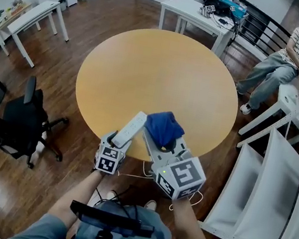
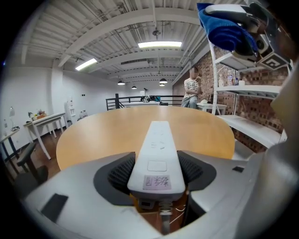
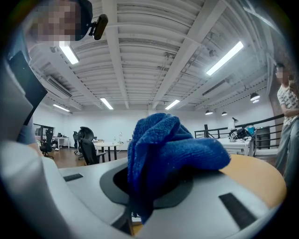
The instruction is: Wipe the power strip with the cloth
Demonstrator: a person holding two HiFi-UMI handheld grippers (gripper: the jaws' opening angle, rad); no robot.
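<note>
A white power strip (image 1: 130,129) lies at the near edge of the round wooden table (image 1: 157,72), pointing away from me. Its near end, with the cord, sits between the jaws of my left gripper (image 1: 116,140). In the left gripper view the strip (image 2: 158,149) runs straight out between the ribbed pads (image 2: 122,173), which stand just off its sides, so this gripper is open. My right gripper (image 1: 162,144) hovers beside the strip, shut on a bunched blue cloth (image 1: 163,127). That cloth (image 3: 163,144) fills the right gripper view and shows in the left gripper view's upper right.
A person sits on a chair (image 1: 284,59) at the far right. White shelving (image 1: 275,182) stands close on the right. A black office chair (image 1: 18,122) is at the left, white desks (image 1: 195,13) at the back. The strip's white cord (image 1: 140,176) hangs below the table edge.
</note>
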